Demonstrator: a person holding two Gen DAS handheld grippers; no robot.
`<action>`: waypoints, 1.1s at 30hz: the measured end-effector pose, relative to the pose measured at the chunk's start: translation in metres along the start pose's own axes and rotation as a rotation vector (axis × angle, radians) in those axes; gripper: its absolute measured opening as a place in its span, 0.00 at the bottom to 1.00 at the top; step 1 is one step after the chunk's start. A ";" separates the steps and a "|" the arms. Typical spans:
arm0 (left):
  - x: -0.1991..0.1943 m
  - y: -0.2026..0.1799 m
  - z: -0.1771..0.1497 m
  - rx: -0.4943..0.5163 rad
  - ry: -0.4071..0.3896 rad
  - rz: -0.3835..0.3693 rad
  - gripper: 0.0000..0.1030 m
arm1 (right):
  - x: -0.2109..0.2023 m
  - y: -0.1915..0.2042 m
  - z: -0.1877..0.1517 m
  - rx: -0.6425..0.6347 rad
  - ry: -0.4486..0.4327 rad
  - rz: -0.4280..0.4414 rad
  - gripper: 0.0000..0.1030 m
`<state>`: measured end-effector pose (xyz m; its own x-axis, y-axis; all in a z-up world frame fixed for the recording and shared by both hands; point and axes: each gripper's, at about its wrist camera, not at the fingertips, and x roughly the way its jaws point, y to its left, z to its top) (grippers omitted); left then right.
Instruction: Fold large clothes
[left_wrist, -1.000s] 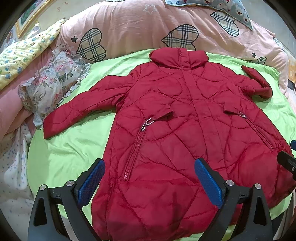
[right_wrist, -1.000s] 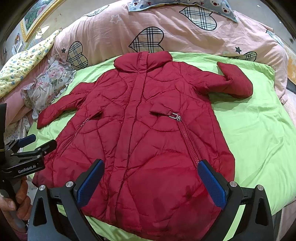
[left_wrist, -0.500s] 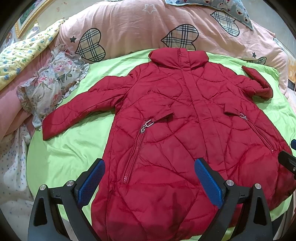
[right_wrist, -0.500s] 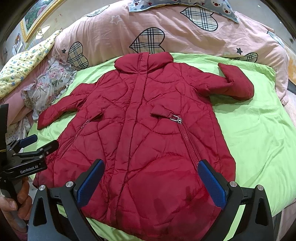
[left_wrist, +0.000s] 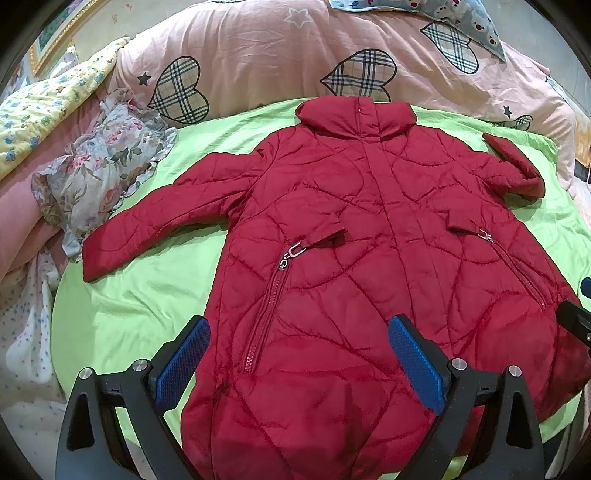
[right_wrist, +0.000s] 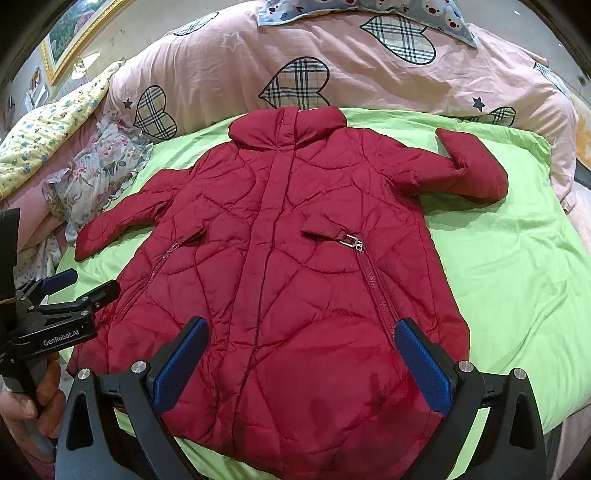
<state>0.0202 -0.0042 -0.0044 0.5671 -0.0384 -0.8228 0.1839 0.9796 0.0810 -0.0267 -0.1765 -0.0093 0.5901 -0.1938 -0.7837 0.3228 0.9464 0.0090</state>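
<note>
left wrist view: red coat (left_wrist: 369, 258) barely shifted since a second ago — both claws, left gripper (left_wrist: 295, 365) and right gripper (right_wrist: 301, 365), gape empty at 6 o'clock; folding unstarted.

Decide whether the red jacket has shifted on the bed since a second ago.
No. The red jacket keeps its place: its collar lies just below the same plaid heart on the pink quilt.

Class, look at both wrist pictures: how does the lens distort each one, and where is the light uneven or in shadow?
Left wrist view: fisheye bends the green sheet into a curve, corners go black, and the coat hem darkens with shadow near the left gripper. Right wrist view: same barrel bend and black corners, sharp focus, shadow patches on the hem by the right gripper.
</note>
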 end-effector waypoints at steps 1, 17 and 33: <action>0.000 0.000 0.000 -0.004 -0.002 -0.006 0.95 | 0.000 0.000 0.000 0.001 0.000 0.001 0.98; 0.014 0.002 0.009 -0.004 0.029 -0.021 0.95 | 0.008 -0.001 0.013 -0.032 0.034 -0.053 0.98; 0.050 0.023 0.038 -0.045 0.043 -0.103 0.95 | 0.010 -0.065 0.051 0.089 0.019 -0.097 0.98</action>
<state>0.0835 0.0088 -0.0225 0.5119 -0.1323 -0.8488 0.2027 0.9788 -0.0303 -0.0044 -0.2528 0.0142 0.5392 -0.2778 -0.7950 0.4425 0.8967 -0.0132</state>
